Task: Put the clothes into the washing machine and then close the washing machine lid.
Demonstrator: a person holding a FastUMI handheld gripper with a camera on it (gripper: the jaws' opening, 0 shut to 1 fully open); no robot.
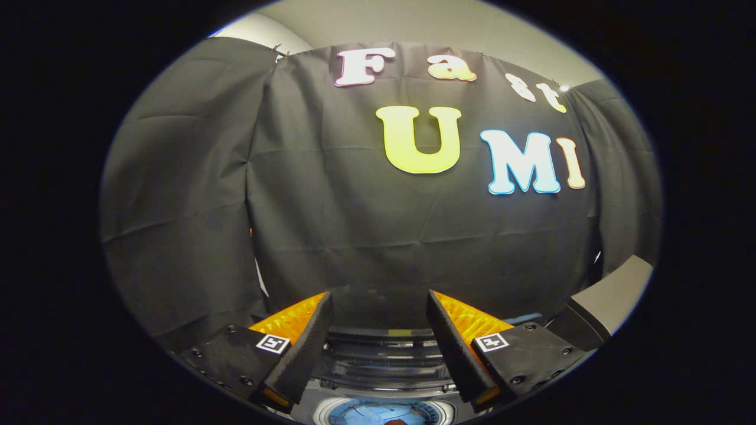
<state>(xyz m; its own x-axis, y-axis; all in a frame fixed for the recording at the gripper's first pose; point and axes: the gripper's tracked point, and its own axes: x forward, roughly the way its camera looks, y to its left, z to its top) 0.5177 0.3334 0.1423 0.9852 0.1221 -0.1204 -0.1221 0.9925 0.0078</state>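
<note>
Gripper view first. What do we see?
— Our gripper (379, 345) has its fingers spread wide, and they hold nothing

— Where is the washing machine (384, 378)?
— Right under us, just below the fingers. We can see its round drum hole (384, 412) with something blue inside

— And the lid (611, 301)?
— We think it's that grey flap up on our right. It isn't shut yet
</note>
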